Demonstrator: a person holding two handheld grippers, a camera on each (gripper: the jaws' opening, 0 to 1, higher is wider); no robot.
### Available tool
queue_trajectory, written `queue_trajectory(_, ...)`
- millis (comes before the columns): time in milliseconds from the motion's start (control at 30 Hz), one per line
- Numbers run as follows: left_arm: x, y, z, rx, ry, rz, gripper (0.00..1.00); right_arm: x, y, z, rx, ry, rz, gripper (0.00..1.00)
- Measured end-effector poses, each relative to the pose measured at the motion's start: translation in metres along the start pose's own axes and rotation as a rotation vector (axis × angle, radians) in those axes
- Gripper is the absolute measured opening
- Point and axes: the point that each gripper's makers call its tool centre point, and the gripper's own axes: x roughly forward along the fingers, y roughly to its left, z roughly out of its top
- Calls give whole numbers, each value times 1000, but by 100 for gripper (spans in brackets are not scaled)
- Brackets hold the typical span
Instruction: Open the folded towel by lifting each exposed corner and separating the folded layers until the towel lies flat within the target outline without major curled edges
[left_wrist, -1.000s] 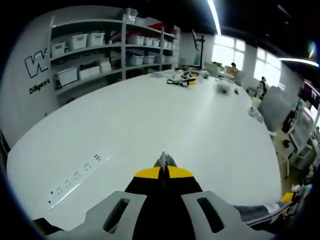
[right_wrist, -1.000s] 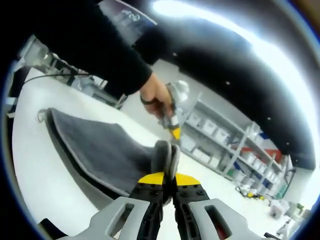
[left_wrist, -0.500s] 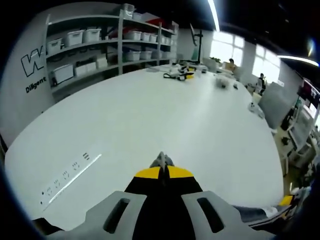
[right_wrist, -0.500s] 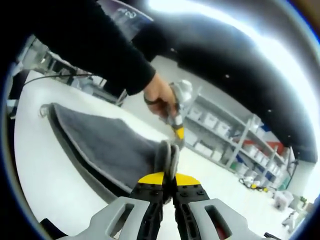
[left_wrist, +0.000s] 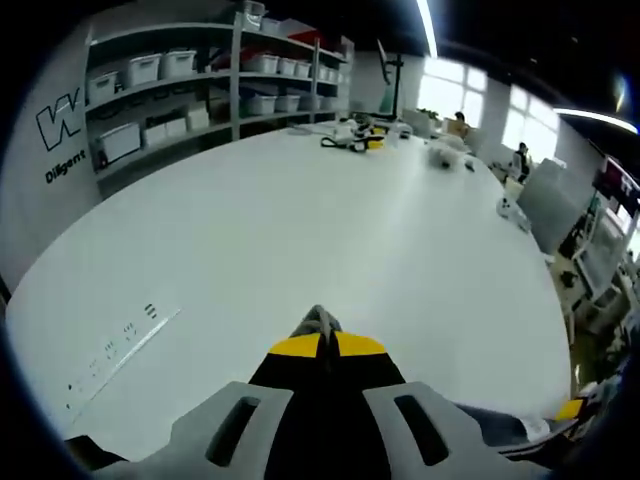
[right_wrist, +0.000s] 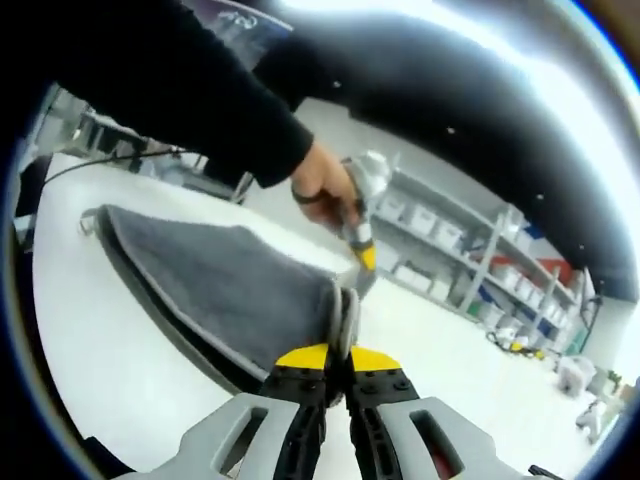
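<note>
A dark grey towel (right_wrist: 220, 290) hangs in the air above the white table (right_wrist: 110, 370), stretched away to the left with a small loop at its far corner. My right gripper (right_wrist: 340, 318) is shut on a bunched edge of it. A person's hand (right_wrist: 320, 185) holds my left gripper (right_wrist: 365, 262) just beyond, its yellow tip touching the same edge. In the left gripper view my left gripper (left_wrist: 320, 325) is shut with a small grey bit of towel at its tip. More grey cloth (left_wrist: 495, 425) shows low on the right.
Shelves with white bins (left_wrist: 200, 80) stand along the wall behind the big white table (left_wrist: 300, 220). A power strip (left_wrist: 110, 350) is set in the table at the left. Small objects (left_wrist: 355, 140) lie at the far end. A black sleeve (right_wrist: 150, 90) crosses the right gripper view.
Both grippers stay shut on the towel. The hand with the left gripper has come slightly lower and closer to the right gripper. Both views have drifted a little.
</note>
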Motion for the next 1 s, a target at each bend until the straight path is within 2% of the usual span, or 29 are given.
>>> queue_trajectory(400,32,-8,-14,-32,15,-15,2,-2,0,-10,52,28,6,0)
queue_trajectory(500,37,-11,-17,-75,2,-32,4,-3,0,-12,62,33,6,0)
queue_trajectory(600,37,-11,-12,-73,-33,-22,19,-3,-2,-13,67,31,-2,2)
queue_trajectory(733,35,-9,-9,-73,-41,-2,25,-3,-5,-15,79,35,-9,2)
queue_trajectory(800,32,-7,-6,-72,-50,9,31,-3,-9,-15,82,37,-21,4)
queue_trajectory(900,29,1,-3,-58,-64,62,52,-4,-21,-17,82,44,-64,14)
queue_trajectory(933,28,2,-2,-56,-68,69,57,-5,-26,-19,85,49,-86,19)
queue_trajectory(1000,24,4,-2,-56,-76,70,59,-7,-37,-21,86,54,-122,28)
